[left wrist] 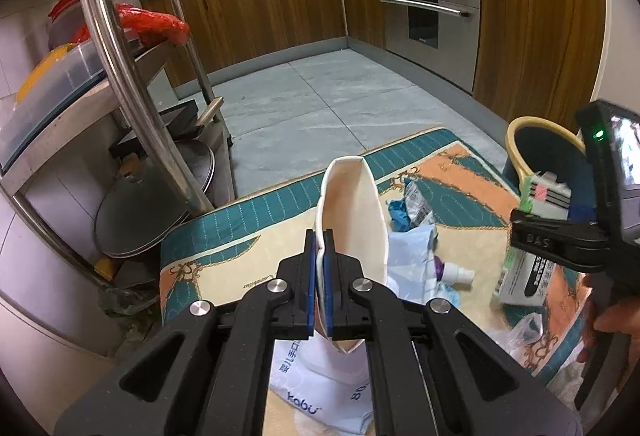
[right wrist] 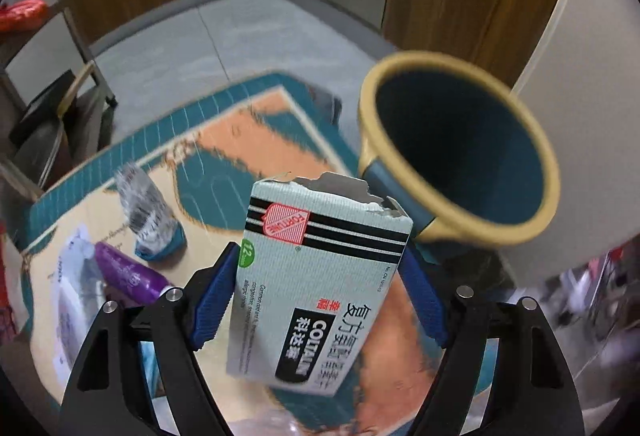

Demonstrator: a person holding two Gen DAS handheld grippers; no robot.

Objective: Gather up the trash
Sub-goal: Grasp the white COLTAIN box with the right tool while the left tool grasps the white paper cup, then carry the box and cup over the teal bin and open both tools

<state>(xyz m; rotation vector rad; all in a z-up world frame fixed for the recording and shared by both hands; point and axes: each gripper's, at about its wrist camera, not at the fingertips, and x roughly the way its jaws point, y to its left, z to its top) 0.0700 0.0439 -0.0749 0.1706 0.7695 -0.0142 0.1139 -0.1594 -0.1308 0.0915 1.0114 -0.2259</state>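
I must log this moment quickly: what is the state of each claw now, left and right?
Left claw: closed on the squashed white paper cup.
Right claw: closed on the medicine box, lifted near the bin.

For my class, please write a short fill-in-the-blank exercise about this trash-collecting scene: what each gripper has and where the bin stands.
1. The left gripper is shut on a flattened white paper ____.
2. The right gripper has a torn medicine ____ between its pads.
3. The rim of the blue bin is coloured ____.
4. A small purple bottle lies on the patterned ____.

Missing words: cup; box; yellow; mat
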